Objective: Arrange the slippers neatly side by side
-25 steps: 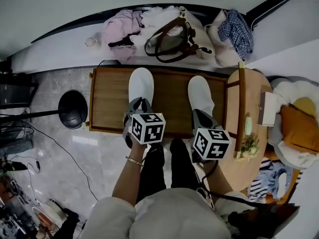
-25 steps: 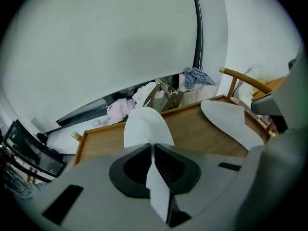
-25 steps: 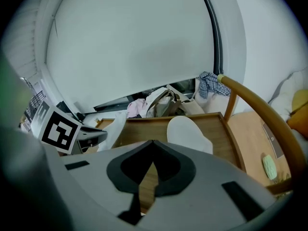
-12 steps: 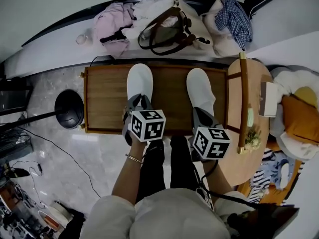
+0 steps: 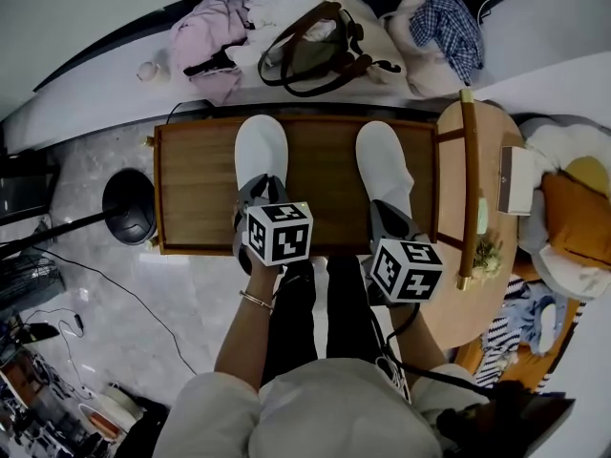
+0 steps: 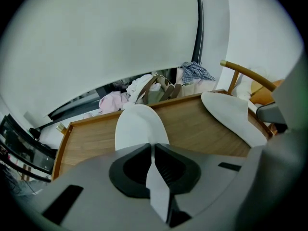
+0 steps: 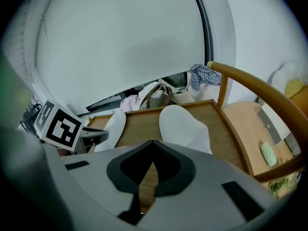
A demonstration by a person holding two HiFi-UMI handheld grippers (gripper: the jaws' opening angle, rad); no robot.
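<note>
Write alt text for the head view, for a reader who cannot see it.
Seen from above, a white left slipper and right slipper lie apart on a rimmed wooden table. The left gripper is at the first's heel, the right gripper at the second's; a handbag lies beyond.

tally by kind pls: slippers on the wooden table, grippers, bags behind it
slippers: 2 (left slipper, right slipper)
grippers: 2 (left gripper, right gripper)
bags: 1 (bag)
total: 5
</note>
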